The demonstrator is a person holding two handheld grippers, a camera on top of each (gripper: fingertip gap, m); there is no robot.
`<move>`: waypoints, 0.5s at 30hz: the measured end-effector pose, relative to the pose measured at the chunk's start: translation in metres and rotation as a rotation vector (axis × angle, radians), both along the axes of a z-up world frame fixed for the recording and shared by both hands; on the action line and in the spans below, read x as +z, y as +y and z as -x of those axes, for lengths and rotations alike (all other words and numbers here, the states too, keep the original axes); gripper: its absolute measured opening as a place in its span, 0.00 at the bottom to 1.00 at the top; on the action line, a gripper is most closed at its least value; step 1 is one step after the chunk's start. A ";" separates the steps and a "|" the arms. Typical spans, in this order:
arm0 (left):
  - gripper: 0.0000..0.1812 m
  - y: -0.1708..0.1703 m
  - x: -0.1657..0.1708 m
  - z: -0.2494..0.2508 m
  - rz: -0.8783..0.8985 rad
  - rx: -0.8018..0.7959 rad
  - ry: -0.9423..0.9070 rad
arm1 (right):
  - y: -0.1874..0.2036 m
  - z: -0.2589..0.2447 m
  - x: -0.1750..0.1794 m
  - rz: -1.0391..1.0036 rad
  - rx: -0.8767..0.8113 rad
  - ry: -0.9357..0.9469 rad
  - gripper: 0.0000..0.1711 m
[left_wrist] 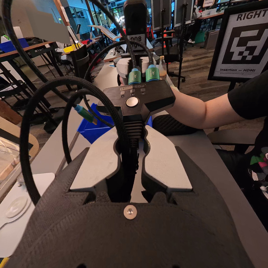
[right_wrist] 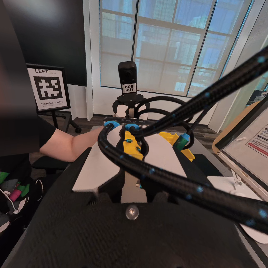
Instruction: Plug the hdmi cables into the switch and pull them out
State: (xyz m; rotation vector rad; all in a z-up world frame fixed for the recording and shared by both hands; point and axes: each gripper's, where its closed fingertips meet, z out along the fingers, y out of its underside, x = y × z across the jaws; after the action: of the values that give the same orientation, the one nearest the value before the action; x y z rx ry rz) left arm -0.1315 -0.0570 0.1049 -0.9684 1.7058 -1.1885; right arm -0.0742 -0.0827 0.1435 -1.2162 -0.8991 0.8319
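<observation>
The ribbed black cable neck of the switch is being gripped by the closed left gripper, with the switch being held in the air above the grey table. 2 green-and-blue HDMI plugs are being kept seated in its far edge. Beyond them, whether the right gripper is clamping a plug cannot be told. A third plug is being left hanging at the left, above a blue bin.

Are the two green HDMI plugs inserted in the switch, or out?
Inserted: both green plugs sit side by side against the switch edge, no metal tips showing.
</observation>
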 end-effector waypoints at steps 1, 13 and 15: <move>0.13 0.000 0.000 0.000 0.007 -0.002 0.001 | 0.000 0.000 0.000 0.008 -0.008 -0.006 0.12; 0.14 0.007 0.004 -0.006 -0.019 0.046 -0.038 | 0.008 -0.010 0.003 -0.086 -0.128 -0.044 0.12; 0.16 0.017 0.005 -0.006 -0.036 0.110 -0.045 | 0.020 -0.022 -0.007 -0.136 -0.238 -0.121 0.12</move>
State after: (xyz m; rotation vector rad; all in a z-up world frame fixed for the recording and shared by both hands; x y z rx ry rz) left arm -0.1259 -0.0405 0.1096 -0.9935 1.6127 -1.0967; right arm -0.0519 -0.0625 0.1361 -1.2350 -0.8735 0.5038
